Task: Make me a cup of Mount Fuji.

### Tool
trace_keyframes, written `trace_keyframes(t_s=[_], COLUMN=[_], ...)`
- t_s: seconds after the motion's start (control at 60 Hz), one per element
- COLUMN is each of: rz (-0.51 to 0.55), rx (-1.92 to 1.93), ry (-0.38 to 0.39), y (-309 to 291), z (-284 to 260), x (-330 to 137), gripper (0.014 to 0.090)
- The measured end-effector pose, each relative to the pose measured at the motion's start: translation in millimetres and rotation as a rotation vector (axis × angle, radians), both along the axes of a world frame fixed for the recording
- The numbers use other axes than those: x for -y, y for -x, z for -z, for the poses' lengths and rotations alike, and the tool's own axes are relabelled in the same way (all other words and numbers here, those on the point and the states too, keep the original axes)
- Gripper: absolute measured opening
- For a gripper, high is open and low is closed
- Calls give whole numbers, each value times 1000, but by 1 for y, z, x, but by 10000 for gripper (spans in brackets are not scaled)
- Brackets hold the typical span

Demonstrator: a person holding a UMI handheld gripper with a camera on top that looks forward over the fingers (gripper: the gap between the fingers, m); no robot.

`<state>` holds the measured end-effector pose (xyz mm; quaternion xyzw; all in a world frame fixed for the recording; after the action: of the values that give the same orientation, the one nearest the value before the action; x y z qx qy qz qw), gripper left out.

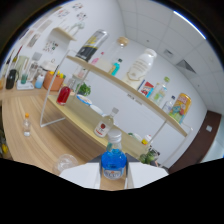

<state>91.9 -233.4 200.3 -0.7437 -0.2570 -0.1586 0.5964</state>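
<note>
A bottle of blue liquid (113, 161) with a white cap sits between my two white fingers (82, 175), and both press against its sides. My gripper (114, 172) is shut on it, and the bottle stands upright along the fingers while the room looks tilted. Just left of the fingers, a clear empty glass (65, 162) rests on the wooden counter (30, 150). Beyond the blue bottle stands a clear bottle with a red label (104, 128). The bottle's base is hidden below the fingers.
A white wire rack (49, 102) stands on the counter with a red-liquid bottle (63, 95) by it. A wooden shelf (125, 85) above carries several bottles, among them a dark one (90, 46) and a white one (141, 65). A small bottle (26, 125) stands alone.
</note>
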Motion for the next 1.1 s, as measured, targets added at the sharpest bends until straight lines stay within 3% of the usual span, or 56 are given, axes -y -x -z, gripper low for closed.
trace_keyframes(t_s=[0.15,0.45,0.8,1.1], rz=[90,255,302,324], rx=[-312,-504,-512,-501], ry=[44,219,355,388], y=[-55,-156,-178,-181], z=[13,118,181,186], x=[9,3,-7,4], gripper=[362,360,361,381])
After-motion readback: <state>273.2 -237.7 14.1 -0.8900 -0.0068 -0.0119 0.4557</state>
